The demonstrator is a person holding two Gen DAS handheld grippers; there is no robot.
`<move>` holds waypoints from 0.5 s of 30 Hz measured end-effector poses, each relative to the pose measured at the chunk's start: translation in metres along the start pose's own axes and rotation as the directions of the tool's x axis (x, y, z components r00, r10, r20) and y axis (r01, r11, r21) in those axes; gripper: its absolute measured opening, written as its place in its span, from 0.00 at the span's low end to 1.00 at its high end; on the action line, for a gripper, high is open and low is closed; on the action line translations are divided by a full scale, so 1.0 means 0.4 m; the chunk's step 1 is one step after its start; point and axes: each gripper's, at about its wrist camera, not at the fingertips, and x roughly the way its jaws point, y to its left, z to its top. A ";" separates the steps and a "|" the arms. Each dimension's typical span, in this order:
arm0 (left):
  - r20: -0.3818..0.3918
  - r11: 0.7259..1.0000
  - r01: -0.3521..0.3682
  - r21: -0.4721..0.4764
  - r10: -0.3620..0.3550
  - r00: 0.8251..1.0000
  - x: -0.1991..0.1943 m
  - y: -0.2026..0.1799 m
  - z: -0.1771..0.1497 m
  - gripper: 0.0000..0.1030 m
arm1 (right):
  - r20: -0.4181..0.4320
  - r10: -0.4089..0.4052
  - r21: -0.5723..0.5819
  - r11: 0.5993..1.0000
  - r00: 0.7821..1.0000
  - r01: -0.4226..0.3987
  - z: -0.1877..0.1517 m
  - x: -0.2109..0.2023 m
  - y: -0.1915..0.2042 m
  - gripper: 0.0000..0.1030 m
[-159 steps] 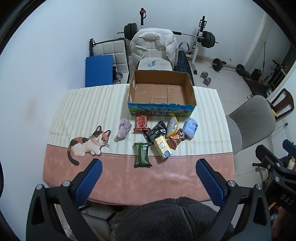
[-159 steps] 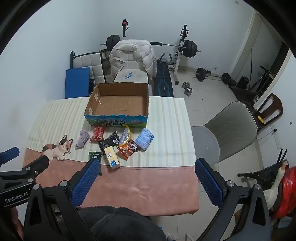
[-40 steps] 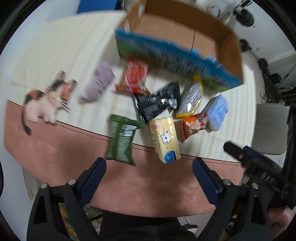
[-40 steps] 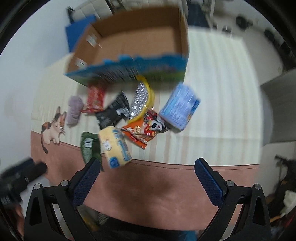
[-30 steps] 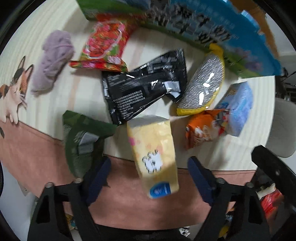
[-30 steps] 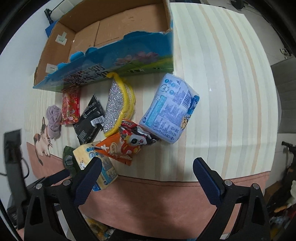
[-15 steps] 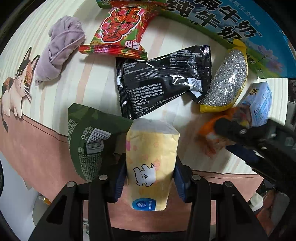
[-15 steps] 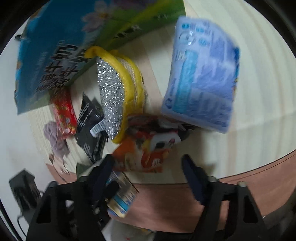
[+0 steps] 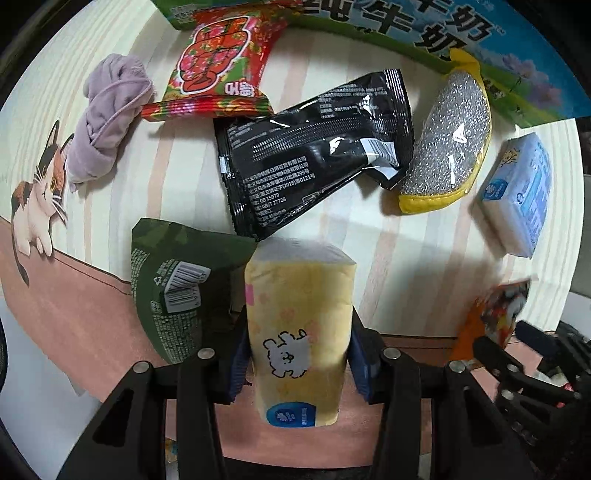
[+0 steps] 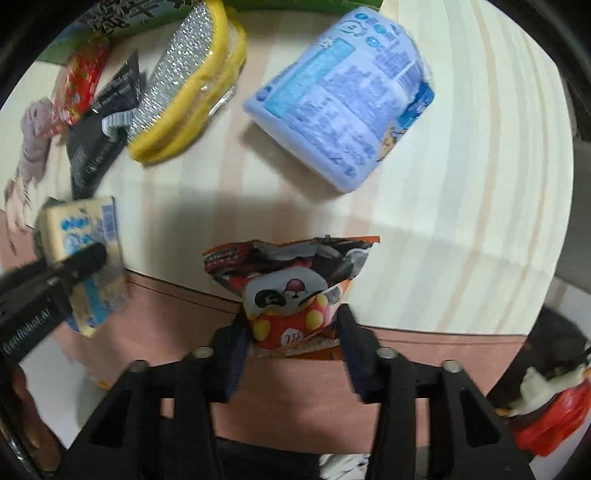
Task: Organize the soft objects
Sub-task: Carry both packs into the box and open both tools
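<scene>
My left gripper [image 9: 297, 354] is shut on a yellow tissue pack [image 9: 295, 332], which also shows at the left of the right wrist view [image 10: 88, 258]. My right gripper [image 10: 291, 332] is shut on an orange snack bag [image 10: 291, 288], seen blurred at the right of the left wrist view [image 9: 491, 317]. On the table lie a green packet [image 9: 173, 284], a black packet [image 9: 310, 155], a red packet [image 9: 218, 62], a lilac cloth [image 9: 107, 114], a yellow-rimmed silver scourer [image 9: 447, 140] and a blue tissue pack [image 10: 343, 92].
The blue and green front wall of the cardboard box [image 9: 424, 33] runs along the far side of the items. The tablecloth [image 10: 461, 221] is cream striped with a pink border and a printed cat [image 9: 33, 206] at the left.
Both grippers came down from high over the table and closed, the left on the yellow tissue pack, the right on the orange snack bag, which has been pulled away from the pile toward the table edge.
</scene>
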 end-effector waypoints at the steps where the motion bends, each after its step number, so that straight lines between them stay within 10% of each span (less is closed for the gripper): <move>1: 0.002 1.000 -0.002 0.000 0.002 1.000 0.004 -0.004 -0.003 0.42 | 0.019 0.010 0.011 1.000 1.000 -0.011 -0.013 -0.010 -0.006 0.64; 8: 0.018 1.000 -0.003 0.003 0.003 1.000 -0.016 0.005 -0.011 0.40 | 0.053 0.084 0.080 0.993 0.995 -0.088 -0.063 -0.012 -0.042 0.65; 10: 0.026 1.000 -0.004 0.005 0.004 1.000 -0.031 0.002 -0.016 0.39 | 0.053 0.103 0.091 0.990 0.993 -0.107 -0.075 0.002 -0.034 0.47; 15: 0.067 1.000 0.026 0.017 -0.027 0.997 -0.124 -0.008 -0.041 0.39 | 0.099 0.137 0.113 0.983 0.986 -0.147 -0.140 -0.032 0.028 0.42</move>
